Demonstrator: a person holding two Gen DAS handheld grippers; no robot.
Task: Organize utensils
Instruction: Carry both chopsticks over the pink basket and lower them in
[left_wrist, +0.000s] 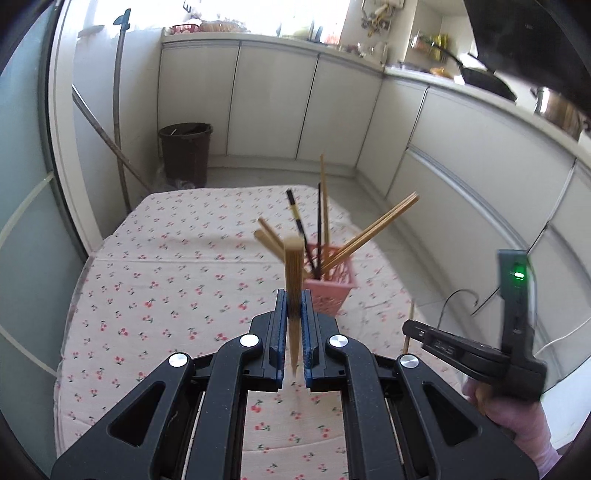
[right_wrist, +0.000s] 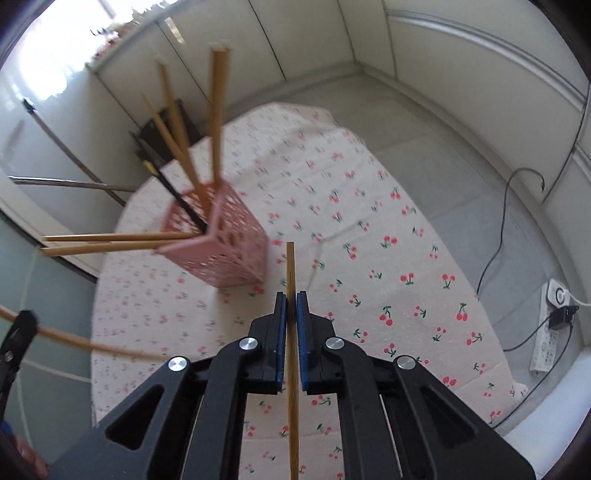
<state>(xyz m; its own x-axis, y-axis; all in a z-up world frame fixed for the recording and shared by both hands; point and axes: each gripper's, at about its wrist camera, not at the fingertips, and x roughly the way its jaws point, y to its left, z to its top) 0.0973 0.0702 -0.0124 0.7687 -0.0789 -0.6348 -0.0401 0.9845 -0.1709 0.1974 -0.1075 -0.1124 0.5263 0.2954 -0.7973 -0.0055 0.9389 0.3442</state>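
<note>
A pink perforated holder (left_wrist: 332, 291) (right_wrist: 225, 243) stands on the cherry-print tablecloth and holds several wooden and black chopsticks fanned outward. My left gripper (left_wrist: 294, 302) is shut on a wooden chopstick (left_wrist: 293, 273), held upright just in front of the holder. My right gripper (right_wrist: 291, 306) is shut on another wooden chopstick (right_wrist: 291, 332), right of the holder and above the cloth. The right gripper also shows in the left wrist view (left_wrist: 410, 328), low right. The left gripper's chopstick shows blurred in the right wrist view (right_wrist: 92, 345).
The tablecloth (left_wrist: 177, 266) (right_wrist: 388, 229) covers a rounded table. A brown bin (left_wrist: 186, 151) and leaning poles (left_wrist: 118, 122) stand beyond its far edge. White cabinets run along the back and right. A power strip (right_wrist: 550, 328) and cables lie on the floor at right.
</note>
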